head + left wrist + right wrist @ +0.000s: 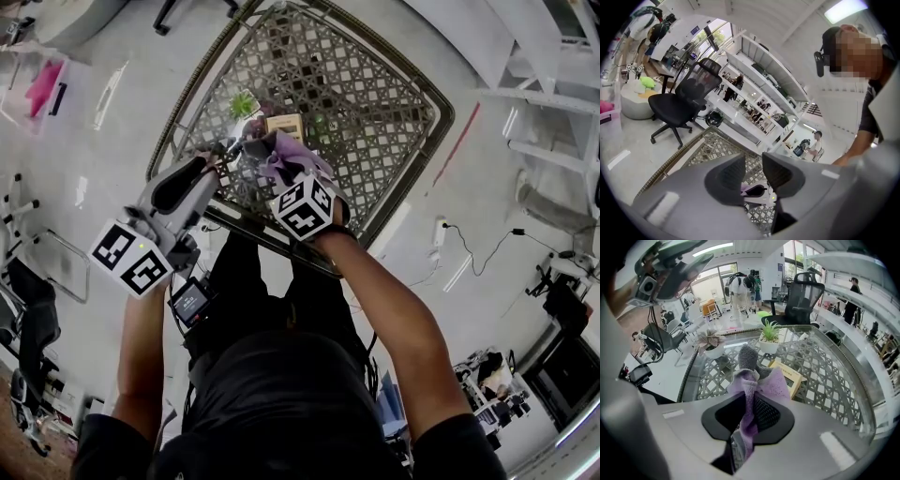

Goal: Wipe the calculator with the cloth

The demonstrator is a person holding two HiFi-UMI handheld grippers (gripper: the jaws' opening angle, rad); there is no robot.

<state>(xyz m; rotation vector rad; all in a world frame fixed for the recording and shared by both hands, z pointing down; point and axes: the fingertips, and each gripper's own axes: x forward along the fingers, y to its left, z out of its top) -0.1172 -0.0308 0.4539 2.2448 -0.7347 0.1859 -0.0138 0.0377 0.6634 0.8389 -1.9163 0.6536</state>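
Right tool (750, 404): I see it clamped tight on the purple cloth (759, 383), which bunches up above the jaws.
Left tool (753, 165): jaws apart, nothing between them.
Calculator (791, 374): flat on the lattice tabletop (829, 380), just beyond the cloth; I can't tell if they touch.
White pot (768, 347): holds a green plant, behind the calculator.
Second pot (711, 351): holds a reddish-leaved plant.

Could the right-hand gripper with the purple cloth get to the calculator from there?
Probably yes: the right gripper is shut on the cloth, and the calculator lies just beyond it on the table, nothing between.
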